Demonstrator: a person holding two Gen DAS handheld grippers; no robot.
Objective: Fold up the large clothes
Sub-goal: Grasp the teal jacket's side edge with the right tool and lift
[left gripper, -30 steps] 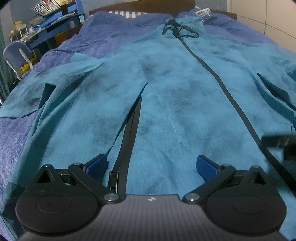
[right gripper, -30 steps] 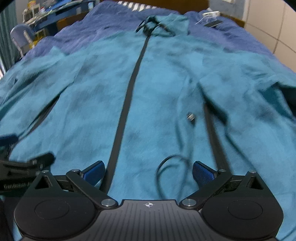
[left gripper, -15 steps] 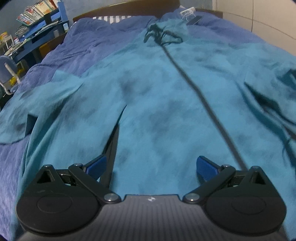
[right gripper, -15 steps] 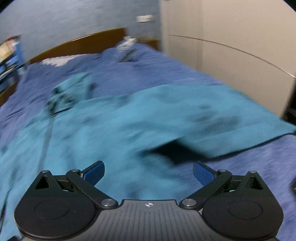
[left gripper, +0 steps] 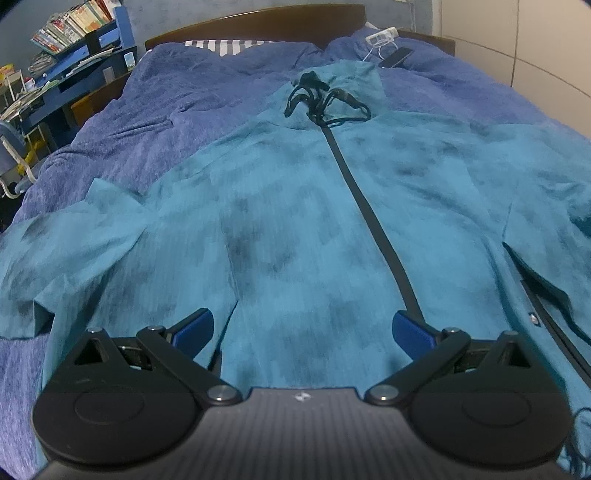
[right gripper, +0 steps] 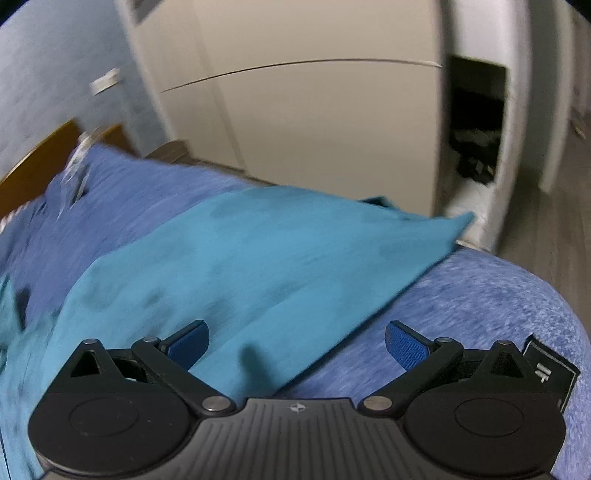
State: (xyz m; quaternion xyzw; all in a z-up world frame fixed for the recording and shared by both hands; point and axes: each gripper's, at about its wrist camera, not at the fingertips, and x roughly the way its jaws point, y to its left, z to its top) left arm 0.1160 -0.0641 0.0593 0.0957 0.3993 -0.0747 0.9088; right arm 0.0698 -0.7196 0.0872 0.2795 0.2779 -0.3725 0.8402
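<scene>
Two grippers are in my hands, and both stand with their blue pads wide apart and nothing between them. From my left gripper (left gripper: 301,330) I look straight up the length of the teal jacket (left gripper: 295,229), which lies face up and spread flat across the blue bedspread (left gripper: 155,122), covering most of the bed. Its fabric is a mottled teal with darker smudgy patches. One black zipper (left gripper: 373,218) runs from near my right-hand pad up to the collar, closed along the stretch I can see. At the neck a tangle of black drawcord (left gripper: 325,99) sits on the folded hood or collar; I cannot tell which. The left sleeve (left gripper: 55,254) spreads out to the side, its cuff lying on the bedspread. On the far right a dark-edged pocket opening (left gripper: 535,273) shows. Beyond the collar, a dark phone (left gripper: 395,57) and a white charger lie on the bedspread near the wooden headboard (left gripper: 258,22).

My right gripper (right gripper: 297,341) points over the jacket's other sleeve (right gripper: 258,258), which stretches toward the bed's edge, its cuff just over it, by the cream wardrobe (right gripper: 314,122). This view is blurred. The left pad hangs over the teal cloth, the right pad over bare bedspread.
</scene>
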